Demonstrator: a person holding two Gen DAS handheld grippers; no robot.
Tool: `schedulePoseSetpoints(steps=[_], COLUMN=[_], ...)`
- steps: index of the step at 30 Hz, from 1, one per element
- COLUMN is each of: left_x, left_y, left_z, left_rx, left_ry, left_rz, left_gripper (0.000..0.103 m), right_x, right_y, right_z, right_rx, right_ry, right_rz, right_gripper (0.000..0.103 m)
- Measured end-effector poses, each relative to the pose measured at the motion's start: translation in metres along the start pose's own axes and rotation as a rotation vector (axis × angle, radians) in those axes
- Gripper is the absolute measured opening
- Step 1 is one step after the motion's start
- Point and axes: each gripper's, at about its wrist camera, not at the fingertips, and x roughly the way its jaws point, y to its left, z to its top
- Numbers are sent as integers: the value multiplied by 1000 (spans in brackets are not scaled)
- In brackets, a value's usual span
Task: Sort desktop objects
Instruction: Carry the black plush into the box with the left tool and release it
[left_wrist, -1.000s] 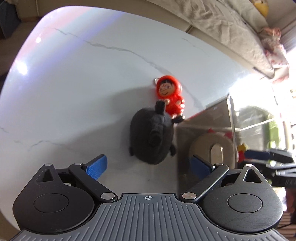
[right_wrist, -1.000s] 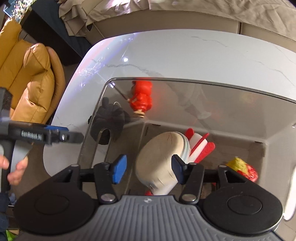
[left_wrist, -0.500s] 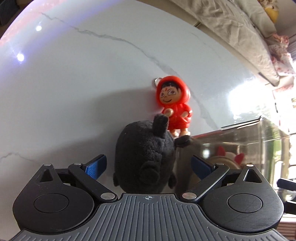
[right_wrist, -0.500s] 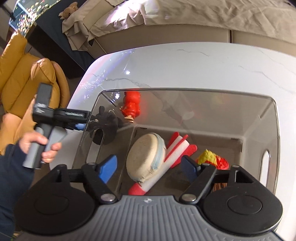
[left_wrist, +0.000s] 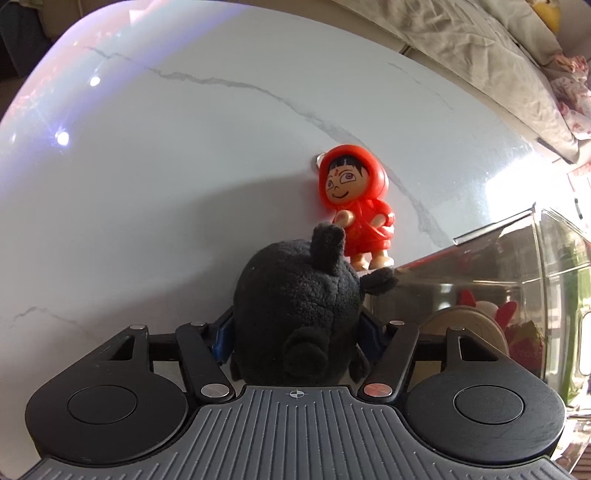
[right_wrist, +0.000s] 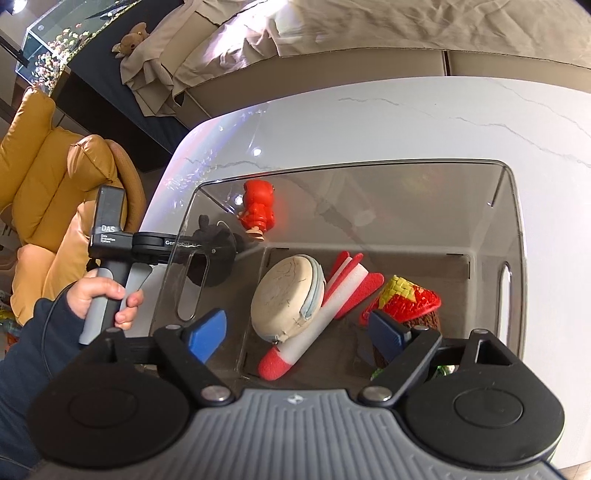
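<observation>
Black plush toy (left_wrist: 295, 317) sits low in the centre of the left wrist view, on the white marble table (left_wrist: 166, 184), with the left gripper (left_wrist: 295, 334) closed on its sides so that only slivers of the blue pads show. Just above it in the frame lies a red hooded figurine (left_wrist: 356, 206), and the clear plastic bin (left_wrist: 495, 230) fills the right edge. In the right wrist view the right gripper (right_wrist: 301, 330) hangs over that bin with its blue pads wide apart and holding nothing. Inside lie a round beige pouch (right_wrist: 286, 295), a red and white foam rocket (right_wrist: 317, 314) and a red and yellow woven toy (right_wrist: 404, 295). At the left, a hand (right_wrist: 98, 299) grips the other tool's handle, which reads "DAS", with smaller print too small to read.
</observation>
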Motion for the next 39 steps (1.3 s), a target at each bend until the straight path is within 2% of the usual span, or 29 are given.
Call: schedulePoseSetpoints(steps=[9, 13, 16, 19, 21, 24, 29, 35, 37, 39], left_x=[-101, -146, -160, -148, -128, -86, -27, 3, 8, 6], left_y=[-31, -60, -87, -120, -144, -172, -200, -210, -213, -218], left_z=[-3, -7, -13, -16, -13, -15, -26, -34, -35, -33], left_rx=[84, 109, 124, 136, 140, 173, 214, 249, 268, 281], left_ry=[-110, -132, -106, -34, 19, 91, 204, 238, 231, 226], left_rz=[47, -27, -91, -163, -181, -141, -74, -16, 2, 7], left_gripper=[69, 69, 69, 69, 69, 70, 70, 71, 73, 82], right_x=[-31, -43, -52, -61, -67, -75, -80, -75, -71, -66], right_y=[-8, -11, -13, -14, -16, -18, -30, -43, -46, -48], right_z=[-10, -4, 1, 7, 10, 15, 18, 25, 27, 29], right_rx=[36, 56, 69, 83, 92, 106, 97, 97, 99, 98], right_ry=[-63, -111, -150, -188, -214, -250, -250, -236, -226, -215], right_rz=[17, -8, -30, -52, -67, -87, -108, -107, -105, -106], right_gripper=[89, 90, 91, 91, 91, 92, 92, 93, 93, 93])
